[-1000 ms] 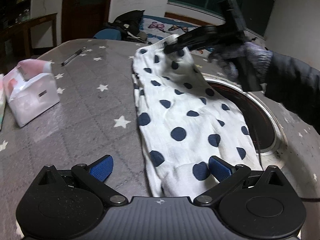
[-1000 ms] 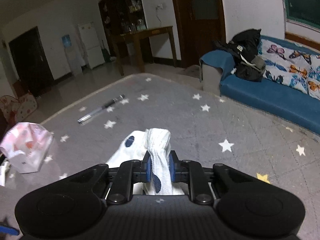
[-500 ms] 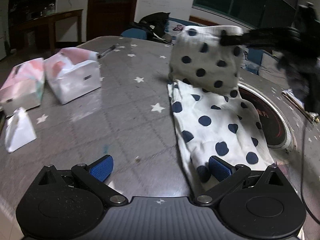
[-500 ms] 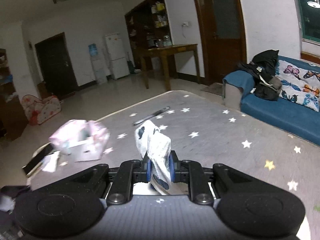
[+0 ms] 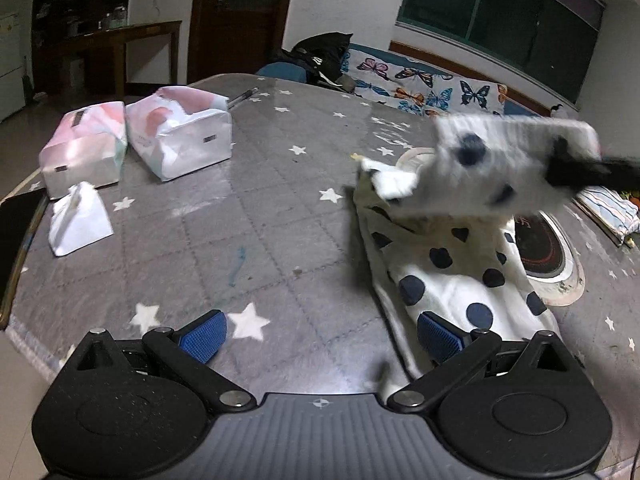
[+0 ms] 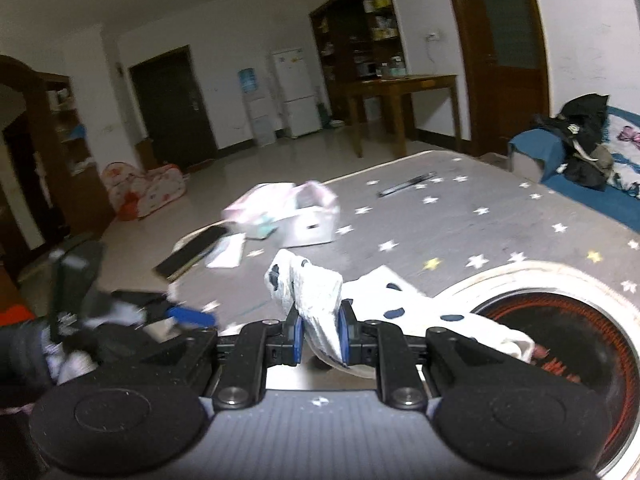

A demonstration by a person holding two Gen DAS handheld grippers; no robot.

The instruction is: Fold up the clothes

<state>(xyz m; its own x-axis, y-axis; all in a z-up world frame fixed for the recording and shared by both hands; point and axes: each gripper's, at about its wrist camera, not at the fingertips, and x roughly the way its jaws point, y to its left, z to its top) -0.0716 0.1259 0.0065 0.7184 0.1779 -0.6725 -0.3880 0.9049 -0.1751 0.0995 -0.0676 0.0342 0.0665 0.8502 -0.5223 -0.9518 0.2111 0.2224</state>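
A white cloth with navy polka dots (image 5: 452, 284) lies lengthwise on the grey star-patterned table (image 5: 248, 232), right of centre. Its far end (image 5: 496, 160) is lifted and folded back over the rest, blurred. My right gripper (image 6: 318, 332) is shut on that bunched end (image 6: 316, 292), and its dark fingers (image 5: 580, 172) show in the left wrist view. My left gripper (image 5: 320, 336) stands open low over the near table edge. Its right pad (image 5: 438, 338) is at the cloth's near corner, and nothing lies between the pads.
Two soft tissue packs (image 5: 180, 136) (image 5: 84, 148) and a small white packet (image 5: 78, 220) sit at the left. A pen (image 5: 242, 96) lies at the far edge. A round cooktop ring (image 5: 548, 256) is set into the table beside the cloth. A sofa (image 5: 420, 76) stands behind.
The right gripper has raised the cloth's far end and carried it back over the lying part, toward the near end. The left gripper has drawn back along the table, still open.
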